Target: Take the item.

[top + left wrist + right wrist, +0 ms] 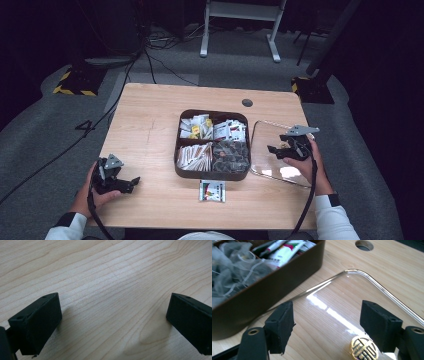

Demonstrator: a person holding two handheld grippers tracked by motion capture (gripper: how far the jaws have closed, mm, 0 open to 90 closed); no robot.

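The right claw (pixel 327 325) stands wide over the clear lid (pixel 352 297), its gold emblem knob (pixel 364 349) unreadable, just below; the left claw (pixel 112 322) gapes wide over bare desk (pixel 107 277).

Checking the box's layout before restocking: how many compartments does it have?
4: the box holds back-left and back-right packets, front-left sticks, front-right grey mesh bags.

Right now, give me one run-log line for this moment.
right gripper: open, above clear lid, gold knob near jaws | left gripper: open, over bare table | box: uncovered
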